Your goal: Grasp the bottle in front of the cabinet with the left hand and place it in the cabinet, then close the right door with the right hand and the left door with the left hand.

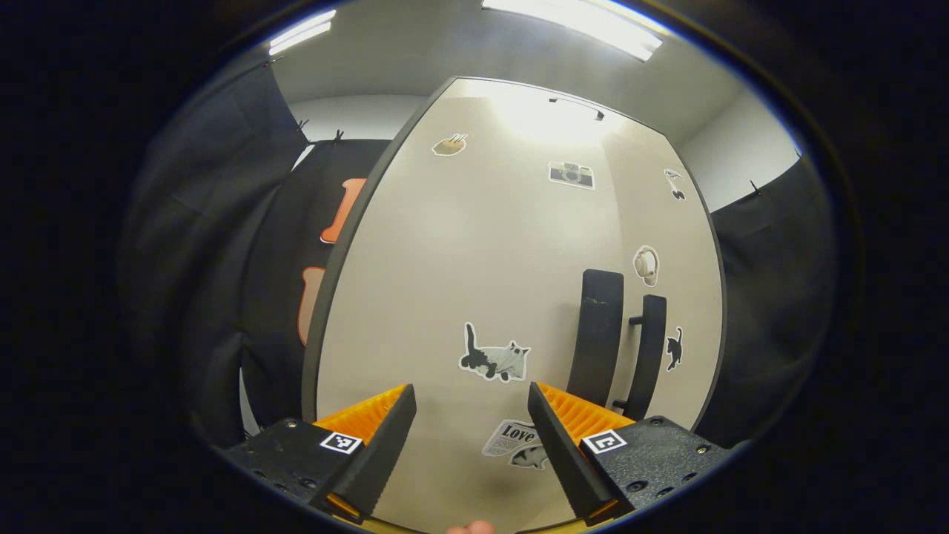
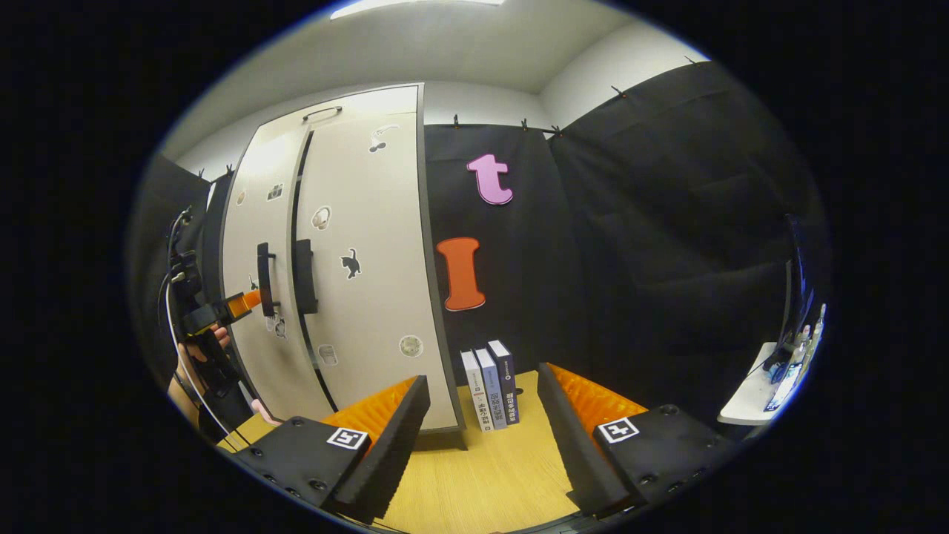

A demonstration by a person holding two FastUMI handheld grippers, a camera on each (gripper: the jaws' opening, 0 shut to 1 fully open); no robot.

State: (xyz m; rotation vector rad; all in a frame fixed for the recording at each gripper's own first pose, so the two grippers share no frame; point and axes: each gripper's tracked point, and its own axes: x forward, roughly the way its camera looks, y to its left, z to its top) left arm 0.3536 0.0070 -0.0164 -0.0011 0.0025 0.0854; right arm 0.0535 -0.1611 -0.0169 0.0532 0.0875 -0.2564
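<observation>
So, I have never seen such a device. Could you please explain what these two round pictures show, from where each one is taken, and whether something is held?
A person holds a two-finger gripper in each hand, and each gripper carries a camera looking forward along its own fingers.

In the left gripper view, the left gripper is open and holds nothing. It faces the left door of a pale cabinet with stickers and dark handles.

In the right gripper view, the right gripper is also open and empty, above a wooden table. Three books stand there beside the cabinet. Both doors look almost closed. At the left edge, a hand holds the other gripper near the handles.
</observation>
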